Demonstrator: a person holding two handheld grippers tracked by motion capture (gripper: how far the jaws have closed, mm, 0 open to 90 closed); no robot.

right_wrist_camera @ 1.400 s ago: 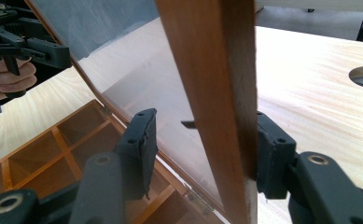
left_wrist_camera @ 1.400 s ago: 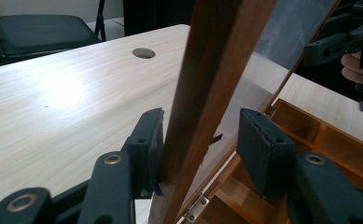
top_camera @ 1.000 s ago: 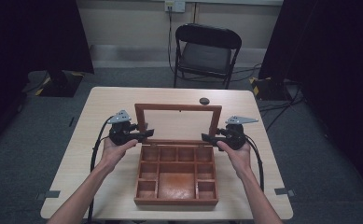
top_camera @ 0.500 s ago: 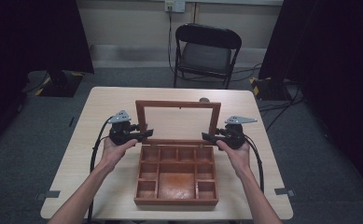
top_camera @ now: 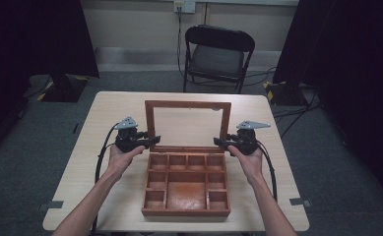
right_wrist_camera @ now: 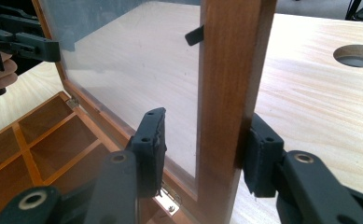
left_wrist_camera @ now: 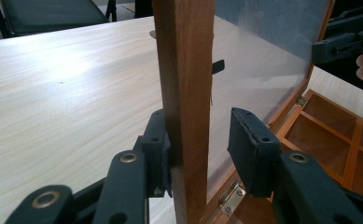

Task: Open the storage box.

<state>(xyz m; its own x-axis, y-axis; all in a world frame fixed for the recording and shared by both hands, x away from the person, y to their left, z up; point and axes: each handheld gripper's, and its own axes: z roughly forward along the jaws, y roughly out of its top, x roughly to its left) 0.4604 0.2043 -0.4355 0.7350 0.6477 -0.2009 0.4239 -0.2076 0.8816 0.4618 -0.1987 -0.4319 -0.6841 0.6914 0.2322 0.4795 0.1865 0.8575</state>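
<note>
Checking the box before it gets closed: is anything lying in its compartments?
No: in the high view every compartment of the wooden box shows bare wood, with the lid standing upright.

No legible text, label, brand, number or sign in any view. Wooden box [top_camera: 186, 184], glazed lid [top_camera: 188, 125], table [top_camera: 105, 123], folding chair [top_camera: 218, 56], wall outlet [top_camera: 184, 6]: all unmarked or too small to read.
</note>
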